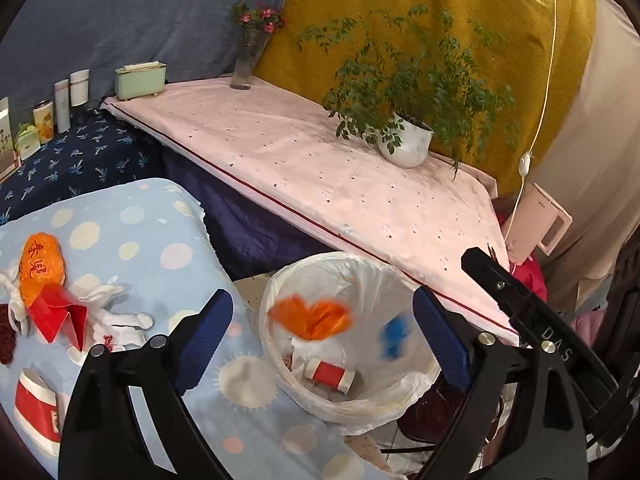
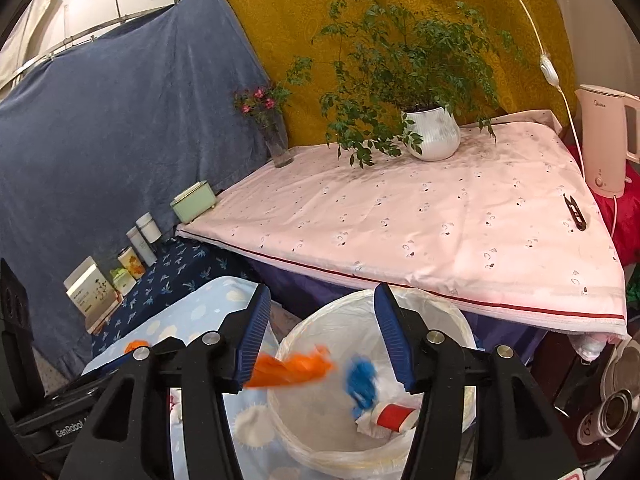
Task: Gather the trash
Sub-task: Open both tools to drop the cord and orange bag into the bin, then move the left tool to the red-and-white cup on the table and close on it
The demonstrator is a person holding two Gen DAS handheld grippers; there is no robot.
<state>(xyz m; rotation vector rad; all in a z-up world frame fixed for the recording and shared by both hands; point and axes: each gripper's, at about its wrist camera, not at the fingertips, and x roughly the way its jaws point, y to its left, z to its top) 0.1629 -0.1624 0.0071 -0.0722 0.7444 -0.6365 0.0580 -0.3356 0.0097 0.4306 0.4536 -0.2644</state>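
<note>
A white bin with a plastic liner (image 1: 404, 388) (image 2: 460, 312) stands on the floor beside the light blue spotted cloth (image 1: 160, 240). A blurred orange wrapper (image 1: 316, 318) (image 2: 296, 366) and a blurred blue scrap (image 1: 394, 334) (image 2: 362, 380) are in the air over the bin. A red and white roll (image 1: 330, 374) (image 2: 396, 416) lies inside on white paper. My left gripper (image 1: 322, 336) is open above the bin. My right gripper (image 2: 320, 336) is open above it too. On the cloth lie an orange packet (image 1: 40, 268), red paper (image 1: 60, 314), white crumpled tissue (image 1: 116, 316) and a red and white cup (image 1: 34, 404).
A pink covered table (image 1: 320, 184) (image 2: 440, 220) holds a potted plant (image 1: 408, 140) (image 2: 434, 132), a flower vase (image 1: 246, 60) (image 2: 278, 144), a green box (image 1: 140, 78) and small black snips (image 2: 574, 212). A pink kettle (image 2: 608, 140) stands right. Bottles and boxes (image 1: 60, 108) line the dark blue cloth.
</note>
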